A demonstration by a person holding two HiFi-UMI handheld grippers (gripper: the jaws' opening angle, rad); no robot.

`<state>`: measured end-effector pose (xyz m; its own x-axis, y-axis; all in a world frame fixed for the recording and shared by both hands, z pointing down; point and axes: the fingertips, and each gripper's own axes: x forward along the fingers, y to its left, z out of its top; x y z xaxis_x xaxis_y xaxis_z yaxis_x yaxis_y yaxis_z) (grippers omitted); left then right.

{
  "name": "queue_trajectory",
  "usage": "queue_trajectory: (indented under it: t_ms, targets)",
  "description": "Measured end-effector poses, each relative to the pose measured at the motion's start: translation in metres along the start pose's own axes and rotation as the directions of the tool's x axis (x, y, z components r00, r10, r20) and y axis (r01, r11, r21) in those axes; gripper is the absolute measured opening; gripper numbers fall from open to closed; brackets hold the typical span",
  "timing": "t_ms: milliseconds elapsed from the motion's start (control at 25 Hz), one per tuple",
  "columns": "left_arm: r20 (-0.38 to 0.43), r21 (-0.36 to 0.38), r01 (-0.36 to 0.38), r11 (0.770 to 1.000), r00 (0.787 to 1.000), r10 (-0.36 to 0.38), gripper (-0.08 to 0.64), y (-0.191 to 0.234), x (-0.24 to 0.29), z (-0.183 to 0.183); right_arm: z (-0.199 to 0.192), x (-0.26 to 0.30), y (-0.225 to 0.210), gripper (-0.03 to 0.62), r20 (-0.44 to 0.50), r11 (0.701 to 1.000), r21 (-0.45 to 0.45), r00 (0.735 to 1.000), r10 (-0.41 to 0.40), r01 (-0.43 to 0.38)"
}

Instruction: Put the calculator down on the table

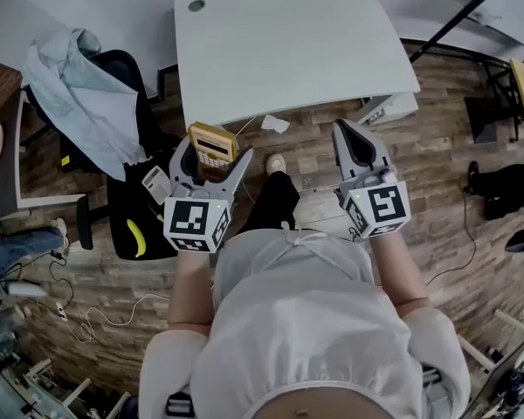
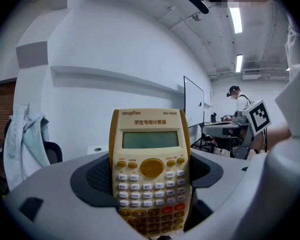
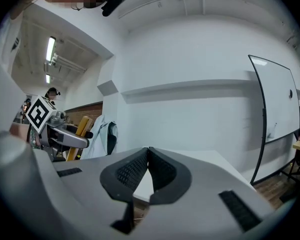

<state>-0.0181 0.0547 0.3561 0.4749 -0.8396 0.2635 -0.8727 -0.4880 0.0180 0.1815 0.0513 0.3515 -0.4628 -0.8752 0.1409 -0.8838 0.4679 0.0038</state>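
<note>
A yellow calculator (image 1: 212, 147) stands upright between the jaws of my left gripper (image 1: 211, 162), which is shut on its lower half. In the left gripper view the calculator (image 2: 150, 169) faces the camera, screen above and keys below. It hangs in the air in front of the near edge of the white table (image 1: 288, 46), over the wooden floor. My right gripper (image 1: 356, 142) is shut with nothing in it, its tips meeting (image 3: 148, 154), just short of the table's front edge. The calculator (image 3: 76, 136) also shows edge-on at the left of the right gripper view.
A black office chair (image 1: 122, 85) draped with a light blue jacket (image 1: 74, 85) stands left of the table. A crumpled paper (image 1: 275, 123) lies on the floor under the table edge. Cables (image 1: 113, 312) trail at lower left. A whiteboard (image 3: 277, 114) stands at right.
</note>
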Motion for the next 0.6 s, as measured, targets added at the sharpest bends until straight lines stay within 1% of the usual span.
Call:
queue_trajectory:
  t_ms: [160, 280, 440, 600]
  targets:
    - [0.009, -0.012, -0.012, 1.000, 1.000, 0.012, 0.414, 0.035, 0.058, 0.013, 0.009, 0.061, -0.030, 0.006, -0.009, 1.000, -0.014, 1.000, 0.002, -0.002]
    - [-0.007, -0.023, -0.019, 1.000, 1.000, 0.019, 0.414, 0.059, 0.098, 0.016, 0.013, 0.105, -0.050, 0.006, -0.029, 1.000, -0.016, 1.000, 0.013, -0.013]
    - [-0.052, -0.038, -0.034, 0.999, 0.998, 0.032, 0.414, 0.088, 0.142, 0.009, 0.009, 0.158, -0.066, 0.006, -0.059, 0.998, -0.029, 0.997, 0.052, -0.054]
    - [-0.094, -0.071, -0.059, 0.996, 0.994, 0.052, 0.414, 0.129, 0.181, -0.005, -0.001, 0.218, -0.071, 0.006, -0.099, 0.996, 0.001, 0.991, 0.094, -0.094]
